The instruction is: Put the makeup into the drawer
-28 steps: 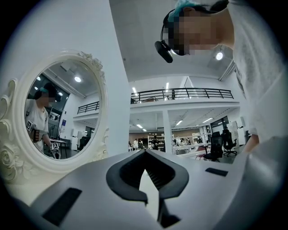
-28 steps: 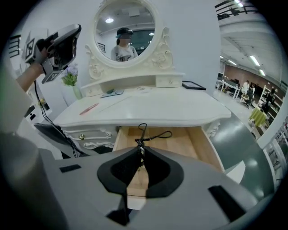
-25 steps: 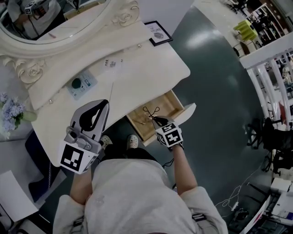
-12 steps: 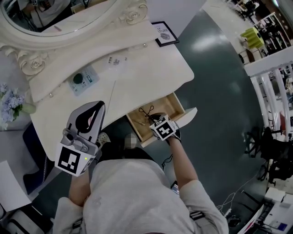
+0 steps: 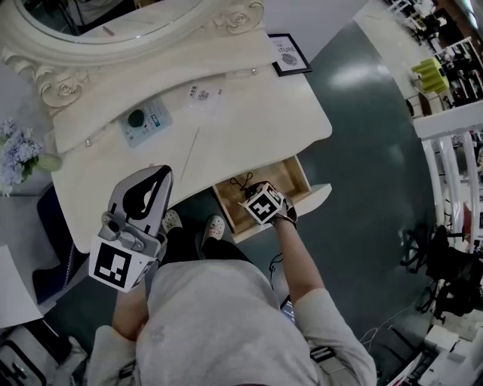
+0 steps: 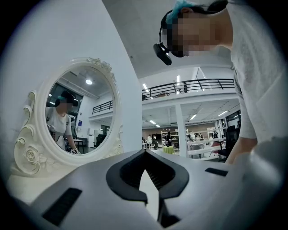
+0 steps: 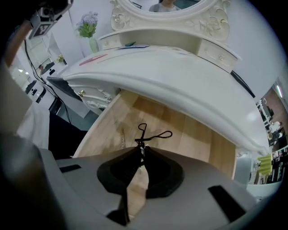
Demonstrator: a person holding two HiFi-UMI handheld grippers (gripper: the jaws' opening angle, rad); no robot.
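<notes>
Carrying the mirror along the rear of the dressing table, with the flowers standing at its left end and the picture frame at its right rear corner. Lying left of centre on the top: a flat box, a card behind and right of it, a thin stick in front. Projecting from under the right front edge: the open drawer, containing the eyelash curler at the tips of the right gripper and a thin rod just left of it.

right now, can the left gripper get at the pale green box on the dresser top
Probably yes. The left gripper is empty, its tip over the front edge of the dresser top; the pale green box lies just beyond, with nothing between.
</notes>
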